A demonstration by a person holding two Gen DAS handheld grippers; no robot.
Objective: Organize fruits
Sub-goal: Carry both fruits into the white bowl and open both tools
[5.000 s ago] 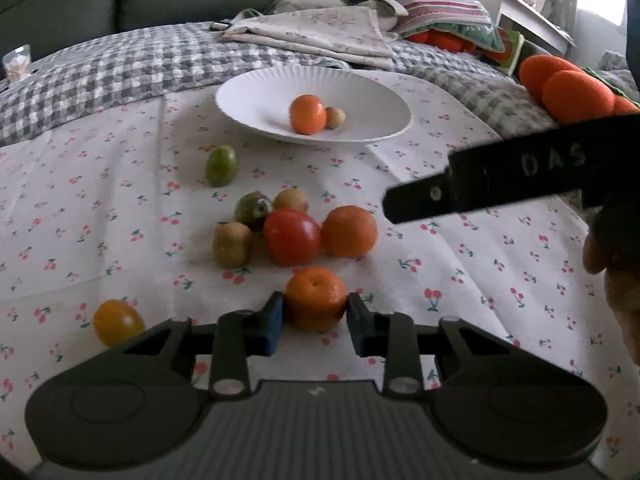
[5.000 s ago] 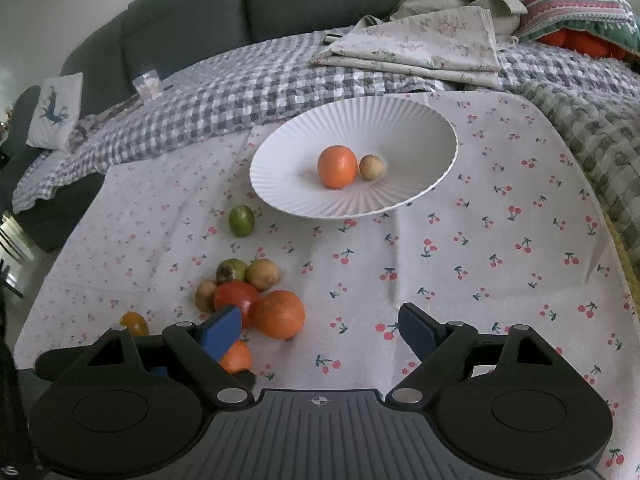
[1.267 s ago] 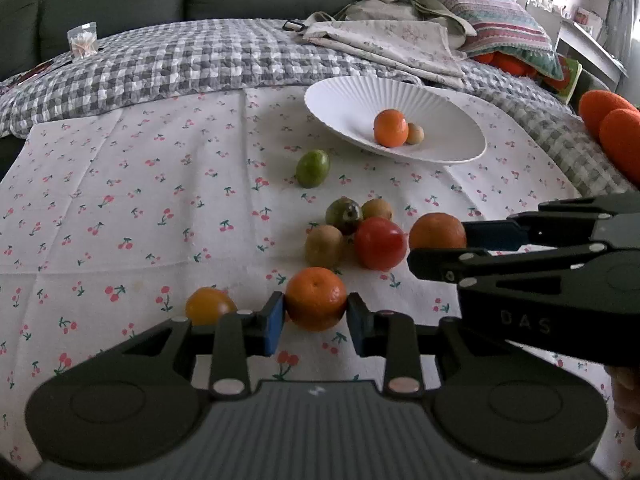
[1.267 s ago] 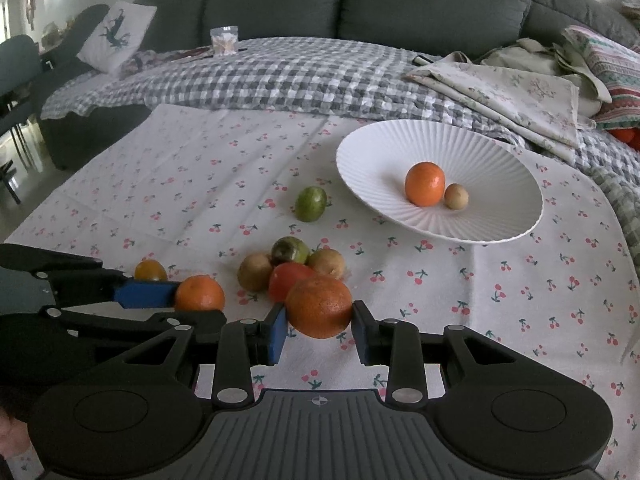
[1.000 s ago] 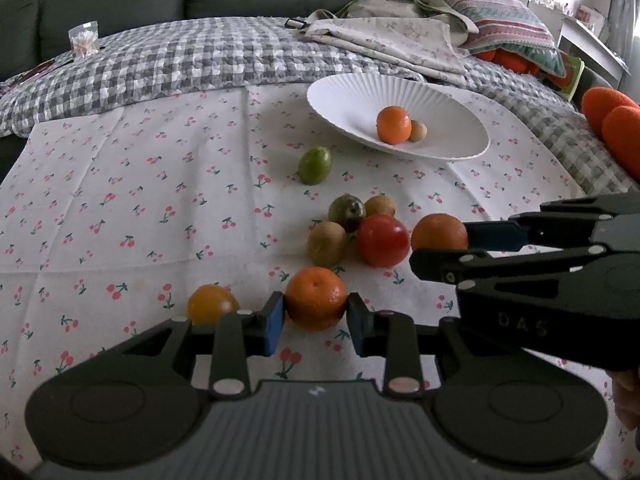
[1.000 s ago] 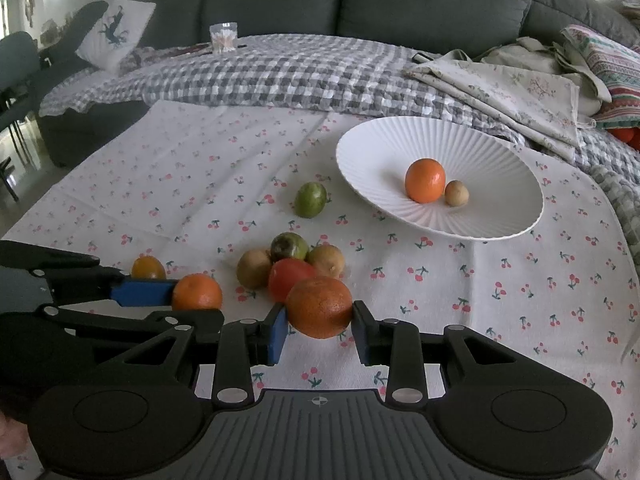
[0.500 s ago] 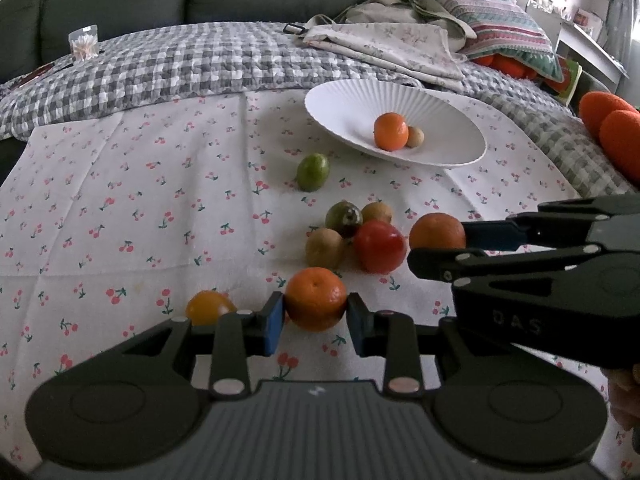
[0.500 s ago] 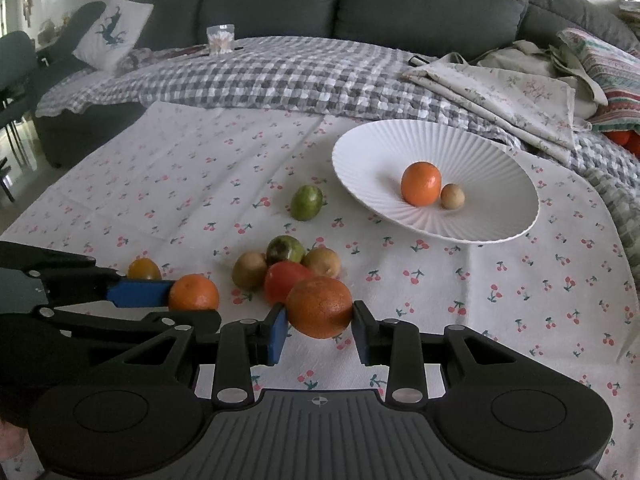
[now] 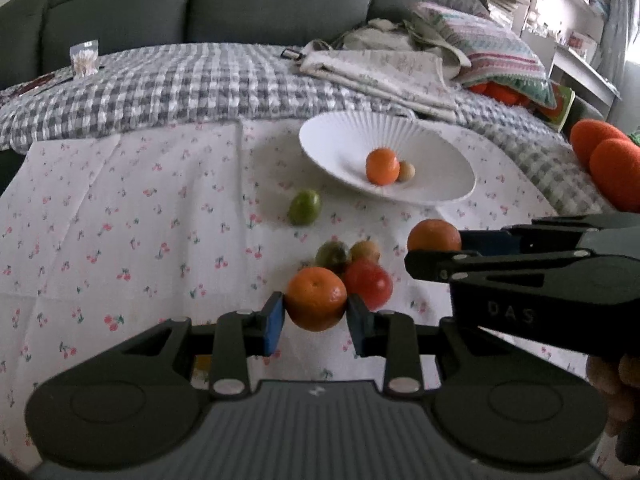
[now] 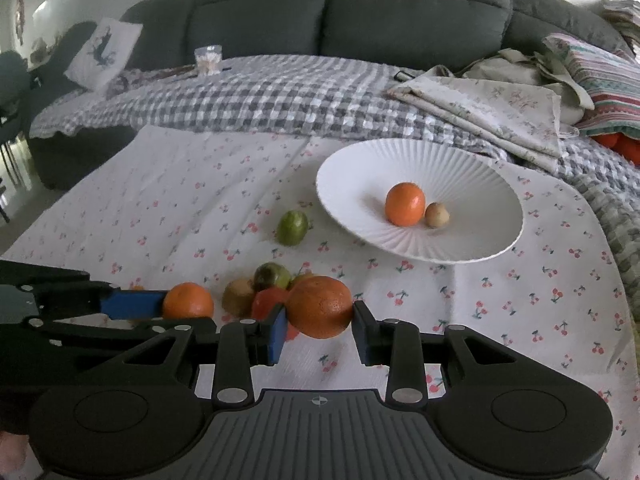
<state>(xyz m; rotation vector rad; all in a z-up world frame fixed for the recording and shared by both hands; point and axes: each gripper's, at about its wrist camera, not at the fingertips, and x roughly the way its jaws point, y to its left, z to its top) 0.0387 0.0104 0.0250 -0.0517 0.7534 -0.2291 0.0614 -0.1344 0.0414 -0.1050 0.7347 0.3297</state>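
Observation:
My left gripper (image 9: 316,322) is shut on a small orange mandarin (image 9: 316,298), lifted above the cherry-print cloth. My right gripper (image 10: 320,334) is shut on a bigger orange (image 10: 321,312), also off the cloth; that orange (image 9: 434,236) shows in the left wrist view too. Below them lie a red fruit (image 9: 370,282), a dark green fruit (image 10: 273,275), a brown kiwi (image 10: 239,297) and a tan fruit (image 9: 365,249). A lime (image 10: 293,227) sits alone farther back. The white ribbed bowl (image 10: 472,184) holds an orange (image 10: 405,204) and a small tan fruit (image 10: 437,215).
A grey checked blanket (image 10: 260,96) and folded floral cloths (image 10: 492,108) lie behind the bowl, with a dark sofa (image 10: 400,12) beyond. A small clear container (image 10: 208,58) stands at the back left. Orange plush things (image 9: 608,164) sit at the right. A yellow-orange fruit (image 9: 200,362) peeks under my left gripper.
Both grippers have risen slightly with their oranges; the fruit heap now sits lower behind the fingers, and the kiwi is hidden behind the mandarin in the left wrist view.

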